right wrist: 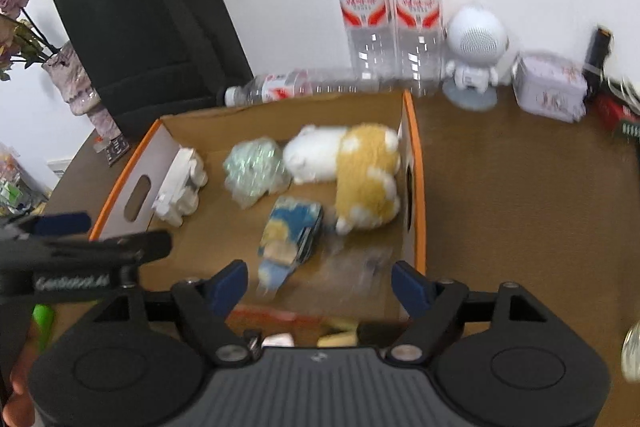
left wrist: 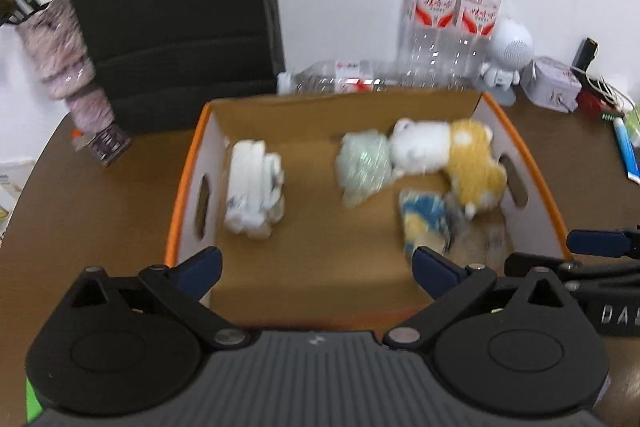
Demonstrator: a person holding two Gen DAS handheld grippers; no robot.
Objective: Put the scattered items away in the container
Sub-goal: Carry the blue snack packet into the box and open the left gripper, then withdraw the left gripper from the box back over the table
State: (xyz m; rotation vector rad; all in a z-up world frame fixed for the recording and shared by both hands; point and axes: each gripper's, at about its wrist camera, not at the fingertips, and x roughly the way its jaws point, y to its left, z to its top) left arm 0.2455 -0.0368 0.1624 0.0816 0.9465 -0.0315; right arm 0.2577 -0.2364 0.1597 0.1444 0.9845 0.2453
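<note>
While both grippers are held at the near edge of the cardboard box (left wrist: pixel 192 163), nothing is gripped by either. The left gripper (left wrist: pixel 316 263) is seen with its blue-padded fingers spread wide over the near end of the box floor, with only bare cardboard between them. The right gripper (right wrist: pixel 320 285) is likewise spread wide at the box's near right corner, and nothing is clamped; a blurred, clear wrapper (right wrist: pixel 360 259) is seen on the box floor just beyond its fingers.

Inside the box, a white folded bundle (left wrist: pixel 254 187) is laid against the left wall, beside the handle cut-out. A pale green crinkled packet (left wrist: pixel 362 165) is found near the middle, touching a white and yellow plush toy (left wrist: pixel 448 155), which is curled against the right wall. A blue and yellow packet (left wrist: pixel 424 223) is laid on the floor of the box just nearer than the plush toy.

Behind the box, two upright water bottles (right wrist: pixel 390 15) are stood side by side against the wall, and a third bottle (right wrist: pixel 296 89) is laid flat along the box's far edge. A small white robot figure (right wrist: pixel 474 55) and a pale tin (right wrist: pixel 550 89) are set to the right of the box, on the brown bench (right wrist: pixel 520 207). A black paper bag (right wrist: pixel 148 27) and a vase of flowers (right wrist: pixel 76 83) are placed behind the box's left corner.
</note>
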